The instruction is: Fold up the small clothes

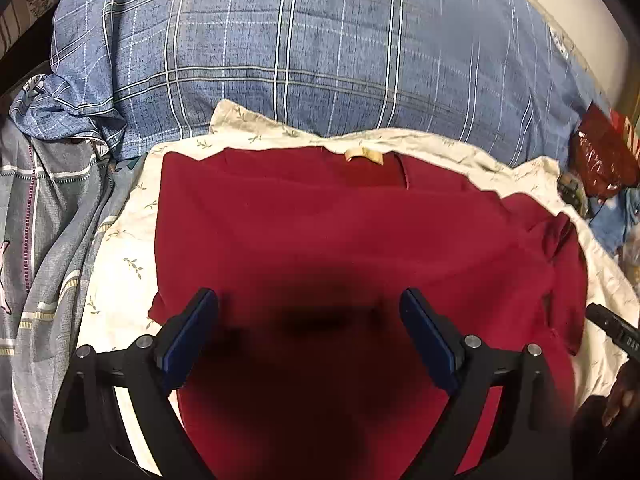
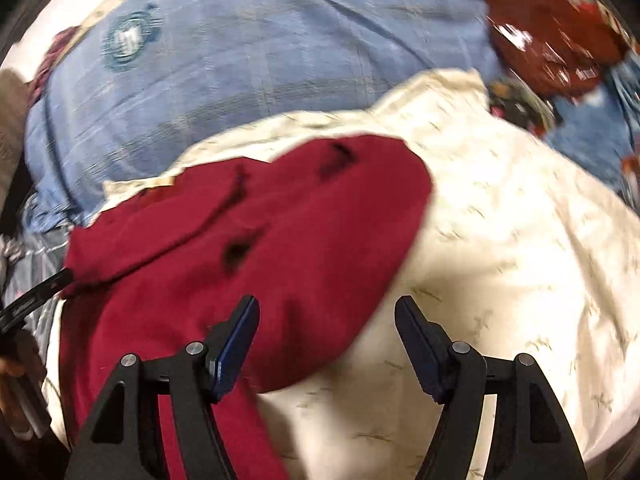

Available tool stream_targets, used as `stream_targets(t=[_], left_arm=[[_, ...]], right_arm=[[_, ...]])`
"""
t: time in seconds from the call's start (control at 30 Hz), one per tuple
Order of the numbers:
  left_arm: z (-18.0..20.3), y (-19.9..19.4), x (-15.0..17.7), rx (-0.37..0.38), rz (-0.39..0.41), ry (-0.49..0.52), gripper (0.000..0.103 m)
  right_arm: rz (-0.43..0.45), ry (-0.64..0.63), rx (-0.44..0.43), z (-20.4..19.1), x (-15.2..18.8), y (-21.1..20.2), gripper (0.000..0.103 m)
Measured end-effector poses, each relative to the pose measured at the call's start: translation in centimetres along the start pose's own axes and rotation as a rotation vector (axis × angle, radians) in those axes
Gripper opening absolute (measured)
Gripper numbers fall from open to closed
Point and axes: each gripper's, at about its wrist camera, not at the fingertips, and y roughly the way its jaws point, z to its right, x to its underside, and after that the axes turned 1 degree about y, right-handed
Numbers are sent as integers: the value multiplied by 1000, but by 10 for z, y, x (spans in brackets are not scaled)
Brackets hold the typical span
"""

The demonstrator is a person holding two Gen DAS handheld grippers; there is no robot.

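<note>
A dark red shirt (image 1: pixel 320 232) lies flat on a cream leaf-print cloth (image 1: pixel 120 264), collar and tan label (image 1: pixel 364 156) at the far side. Its left side looks folded in with a straight edge; the right sleeve (image 1: pixel 560 256) lies rumpled. My left gripper (image 1: pixel 308 312) is open and empty, hovering over the shirt's near middle. In the blurred right wrist view, the shirt (image 2: pixel 248 248) lies left of centre on the cream cloth (image 2: pixel 500 260). My right gripper (image 2: pixel 326 320) is open and empty, over the shirt's right edge.
A blue plaid duvet (image 1: pixel 300 52) lies beyond the cloth, with grey bedding (image 1: pixel 52 216) on the left. A shiny dark red packet (image 1: pixel 600 160) and clutter sit at the right. The other gripper's tip (image 1: pixel 612 332) shows at the right edge.
</note>
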Motion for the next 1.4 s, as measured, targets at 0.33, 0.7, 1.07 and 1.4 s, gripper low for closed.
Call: stream_targets(t=[0.33, 0.7, 1.07, 1.4], left_arm=[[-11, 10, 1, -9, -22, -32, 93], [-22, 6, -6, -8, -7, -64, 93], [-53, -5, -18, -33, 46, -146, 93], [-88, -7, -24, -48, 65, -220, 93]], right_arm=[[-3, 109, -28, 22, 0, 37, 39], [207, -26, 104, 39, -79, -42, 3], [244, -343, -236, -111, -149, -102, 3], [-170, -475, -508, -271, -114, 25, 34]])
